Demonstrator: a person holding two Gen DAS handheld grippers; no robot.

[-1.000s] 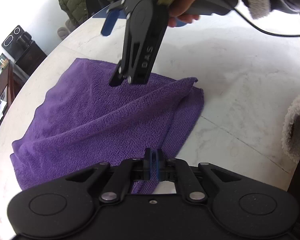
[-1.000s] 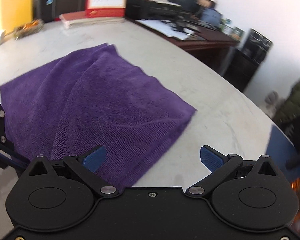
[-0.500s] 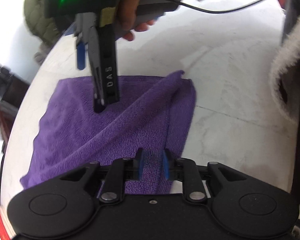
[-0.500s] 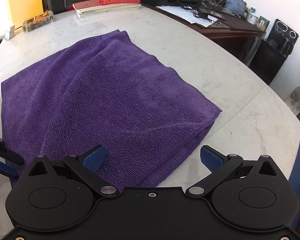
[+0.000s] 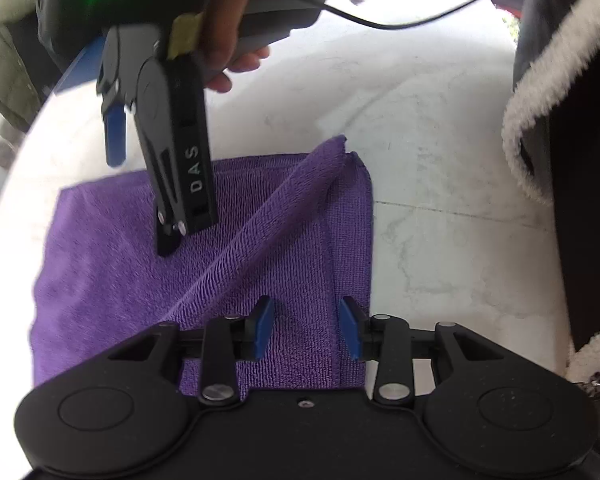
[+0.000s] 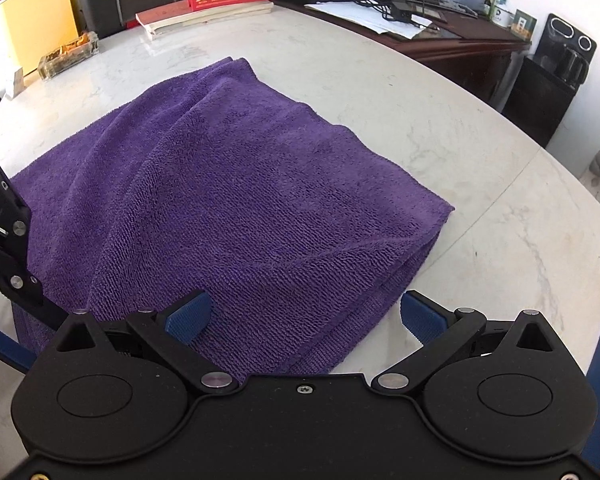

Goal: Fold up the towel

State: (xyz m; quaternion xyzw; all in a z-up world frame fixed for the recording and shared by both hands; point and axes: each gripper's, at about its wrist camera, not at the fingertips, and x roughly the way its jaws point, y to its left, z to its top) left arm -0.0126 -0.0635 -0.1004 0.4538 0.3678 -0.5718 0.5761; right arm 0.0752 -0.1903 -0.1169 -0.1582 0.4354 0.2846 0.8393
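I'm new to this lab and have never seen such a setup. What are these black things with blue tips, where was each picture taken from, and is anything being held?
There is no robot here: a person holds a handheld two-finger tool in each hand. Each tool has a camera that looks forward along its fingers, so the black body at the bottom of each picture is the tool itself.

The left wrist view shows the left gripper and, above it, the other tool in a hand. The right wrist view shows the right gripper.

A purple towel, already folded over, lies on a pale marble table. A raised ridge crosses it.

Nothing is held. The left fingers are opening with towel below them, and the right fingers stand wide apart.
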